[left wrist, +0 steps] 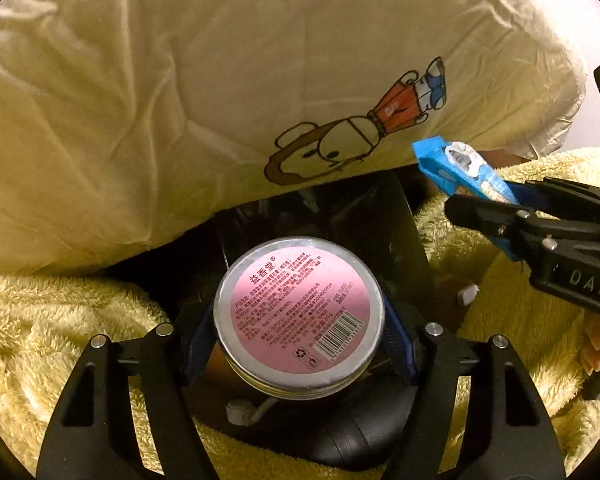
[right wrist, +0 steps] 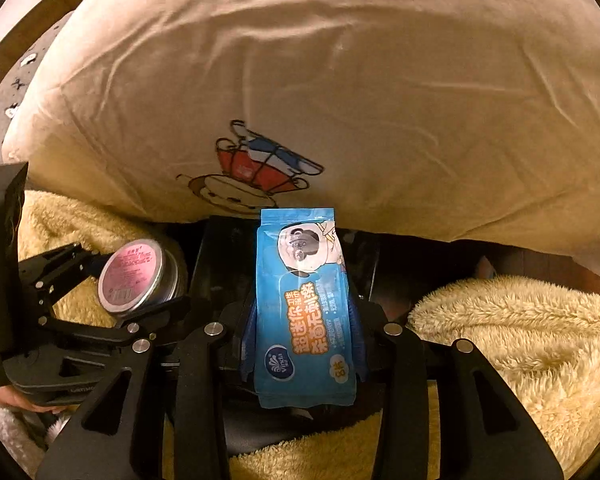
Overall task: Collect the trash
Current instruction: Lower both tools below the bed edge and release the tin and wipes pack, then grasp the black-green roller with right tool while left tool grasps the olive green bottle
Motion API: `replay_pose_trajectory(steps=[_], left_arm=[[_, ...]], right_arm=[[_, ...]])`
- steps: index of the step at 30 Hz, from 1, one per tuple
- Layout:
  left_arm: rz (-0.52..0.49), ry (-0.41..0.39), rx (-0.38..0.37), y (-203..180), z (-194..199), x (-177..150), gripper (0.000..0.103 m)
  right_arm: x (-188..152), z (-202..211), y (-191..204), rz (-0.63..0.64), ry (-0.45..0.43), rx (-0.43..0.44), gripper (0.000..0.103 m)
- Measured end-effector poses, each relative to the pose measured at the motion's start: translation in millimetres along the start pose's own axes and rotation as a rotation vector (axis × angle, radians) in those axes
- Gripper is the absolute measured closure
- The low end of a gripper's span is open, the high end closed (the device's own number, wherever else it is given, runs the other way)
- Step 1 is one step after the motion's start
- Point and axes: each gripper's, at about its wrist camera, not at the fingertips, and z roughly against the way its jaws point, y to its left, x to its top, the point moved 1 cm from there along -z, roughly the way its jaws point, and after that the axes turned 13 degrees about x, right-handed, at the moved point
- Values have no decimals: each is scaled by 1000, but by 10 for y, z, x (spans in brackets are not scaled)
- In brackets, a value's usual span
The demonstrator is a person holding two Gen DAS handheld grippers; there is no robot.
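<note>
Between the left gripper's (left wrist: 300,334) jaws sits a pinched round pink-labelled metal tin (left wrist: 300,312); the right gripper's (right wrist: 302,336) jaws clamp a blue plastic wipes packet (right wrist: 304,312), seemingly for binning.

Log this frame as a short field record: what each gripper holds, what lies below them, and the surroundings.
left gripper: shut on round tin with pink label
right gripper: shut on blue wipes pack
below: dark opening, contents unclear
surroundings: cream pillow with cartoon print, yellow fleece blanket
</note>
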Motion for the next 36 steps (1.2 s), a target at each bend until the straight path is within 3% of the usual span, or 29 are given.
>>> replay_pose_trajectory(steps=[2, 5, 12, 19, 26, 31, 36], left_arm=[[6, 9, -1, 21, -11, -16, 35], [23, 6, -4, 45, -7, 40, 24], [32, -35, 42, 133, 129, 47, 22], [48, -155, 90, 230, 606, 220, 21], [74, -352, 176, 438, 1290, 651, 21], [89, -438, 222, 575, 1600, 979, 21], [99, -485, 251, 603, 1626, 1283, 21]], right_arm=[[4, -2, -30, -17, 0, -1, 60], [-6, 17, -59, -24, -3, 5, 53], [60, 191, -149, -40, -49, -5, 41], [208, 592, 11, 44, -152, -87, 23], [613, 1100, 230, 156, -288, -144, 23], [1014, 1374, 208, 208, -365, -203, 23], [1442, 1494, 147, 225, -383, -214, 23]])
